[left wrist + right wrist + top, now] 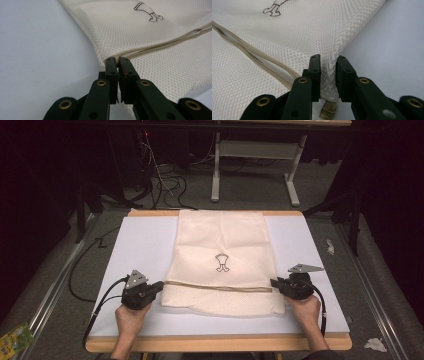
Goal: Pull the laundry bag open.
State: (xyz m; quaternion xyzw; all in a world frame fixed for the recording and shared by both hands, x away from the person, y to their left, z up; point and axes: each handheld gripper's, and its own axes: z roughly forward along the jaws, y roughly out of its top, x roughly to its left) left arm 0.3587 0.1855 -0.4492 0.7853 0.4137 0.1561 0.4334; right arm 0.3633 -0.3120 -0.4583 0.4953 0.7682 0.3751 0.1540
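Cream mesh bag (222,260): flat on the white surface (140,245), small dark emblem (222,262) at centre, tan zipper (215,286) crossing near its front edge. Left tool (161,286): clenched on the bag's left zipper end. Right tool (273,282): clenched on mesh bunched at the bag's right edge.

The table (320,245) has a white top with a wood edge. Around it the floor (250,190) is grey carpet. Behind the table stands a grey metal frame (216,175) with two legs. Black cables (167,182) lie on the floor left of that frame. The far room is dark.
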